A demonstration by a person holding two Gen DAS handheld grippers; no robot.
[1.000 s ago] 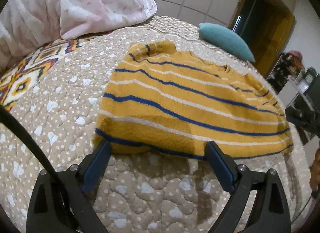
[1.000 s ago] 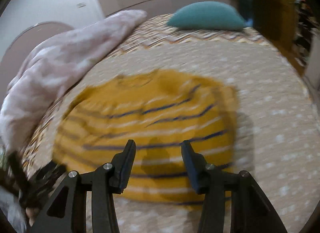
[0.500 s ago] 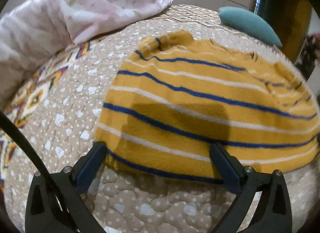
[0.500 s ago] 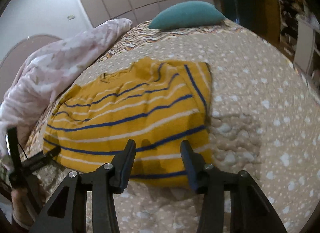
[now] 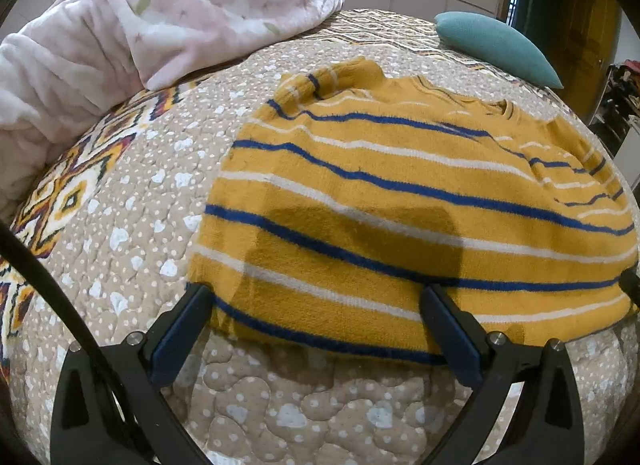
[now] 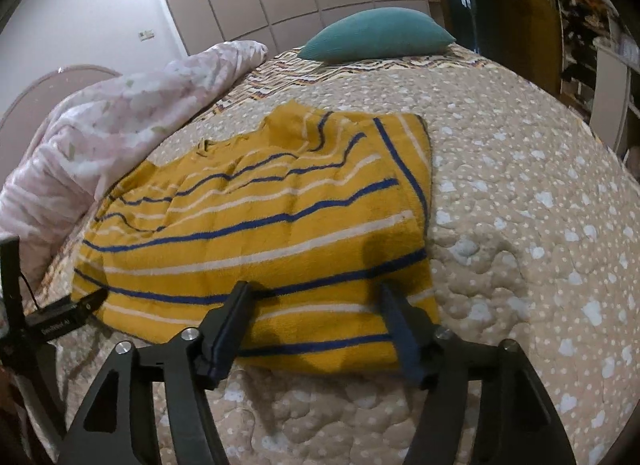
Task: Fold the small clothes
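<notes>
— Quilted bedspread (image 5: 120, 249), striped sweater (image 5: 400, 225) lying flat?
— Yes. Left gripper (image 5: 316, 325) and right gripper (image 6: 316, 325) spread wide at its near hem, pinching nothing. Next, probably: pinch the hem, fold.

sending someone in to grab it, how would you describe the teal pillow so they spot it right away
Start from the bed's beige dotted quilt and look past the striped yellow sweater to the far end. The teal pillow lies there on the zigzag-patterned border, alone. It is the only plain blue-green thing, unlike the pale pink floral blanket heaped along the side.
</notes>
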